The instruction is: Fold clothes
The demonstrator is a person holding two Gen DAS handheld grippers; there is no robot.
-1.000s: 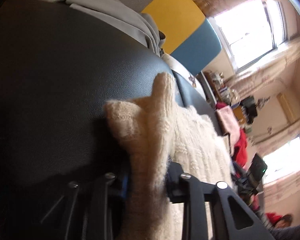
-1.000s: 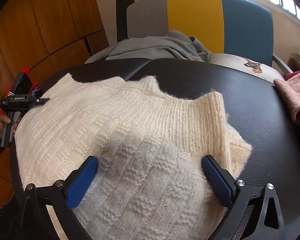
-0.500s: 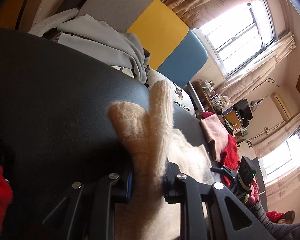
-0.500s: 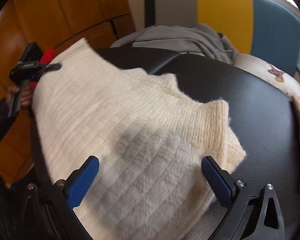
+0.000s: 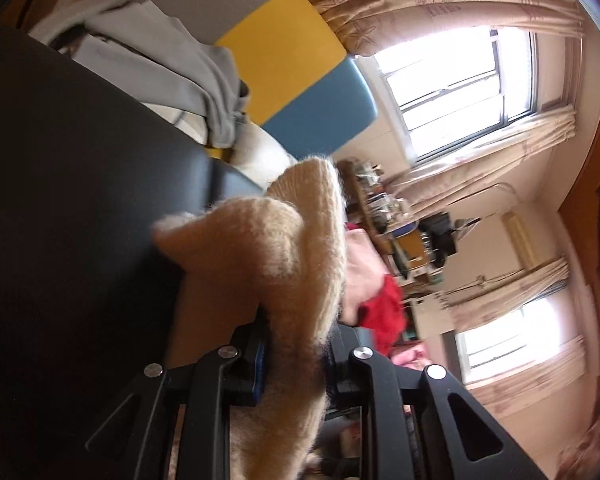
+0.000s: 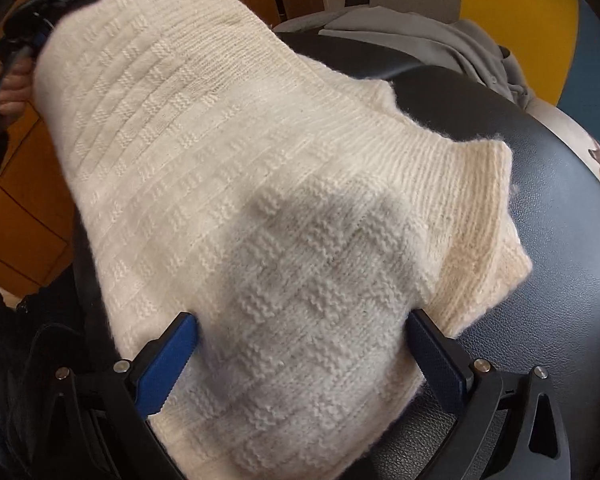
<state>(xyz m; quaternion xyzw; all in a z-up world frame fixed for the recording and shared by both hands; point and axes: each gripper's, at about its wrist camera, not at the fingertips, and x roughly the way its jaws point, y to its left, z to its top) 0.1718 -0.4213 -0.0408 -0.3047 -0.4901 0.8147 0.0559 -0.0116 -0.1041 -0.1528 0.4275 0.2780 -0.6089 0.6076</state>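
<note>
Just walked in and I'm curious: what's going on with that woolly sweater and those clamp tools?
A person is folding a cream knit sweater on a black padded surface, with a two-finger gripper in each hand. The left gripper is shut on one edge of the sweater and holds it up off the surface. The right gripper is open, its blue pads either side of the part lying flat. A grey garment lies behind, by a yellow and blue chair.
</note>
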